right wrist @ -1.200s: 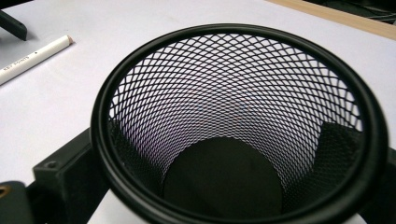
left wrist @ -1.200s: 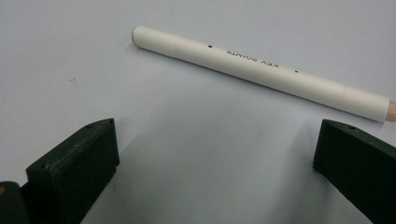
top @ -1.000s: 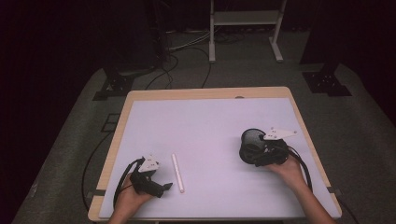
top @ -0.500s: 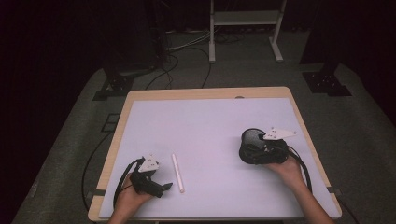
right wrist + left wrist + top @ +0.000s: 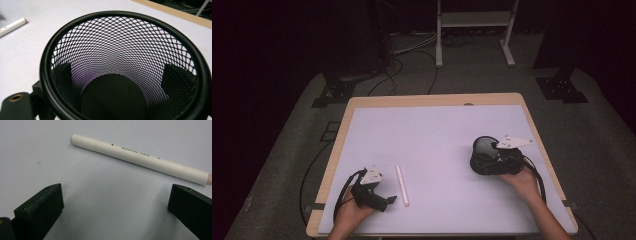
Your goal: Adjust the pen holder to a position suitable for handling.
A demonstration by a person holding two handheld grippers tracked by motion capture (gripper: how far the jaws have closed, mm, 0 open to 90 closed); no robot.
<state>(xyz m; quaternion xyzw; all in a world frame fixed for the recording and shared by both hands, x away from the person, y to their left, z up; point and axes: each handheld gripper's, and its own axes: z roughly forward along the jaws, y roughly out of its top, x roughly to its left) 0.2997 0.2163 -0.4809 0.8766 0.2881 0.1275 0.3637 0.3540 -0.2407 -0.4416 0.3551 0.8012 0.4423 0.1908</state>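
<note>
Jaws of the left tool [image 5: 388, 200] stand spread wide just above the pale tabletop [image 5: 432, 135], and the white pen [image 5: 140, 159] lies flat just beyond their tips, crosswise to them, touching neither. Over at the right side, the right tool [image 5: 479, 161] has its jaws pressed against the outside of a black mesh cup [image 5: 120, 65], one on each side of the wall, gripping it near the base with its round rim facing the right gripper view's camera and nothing inside it.
</note>
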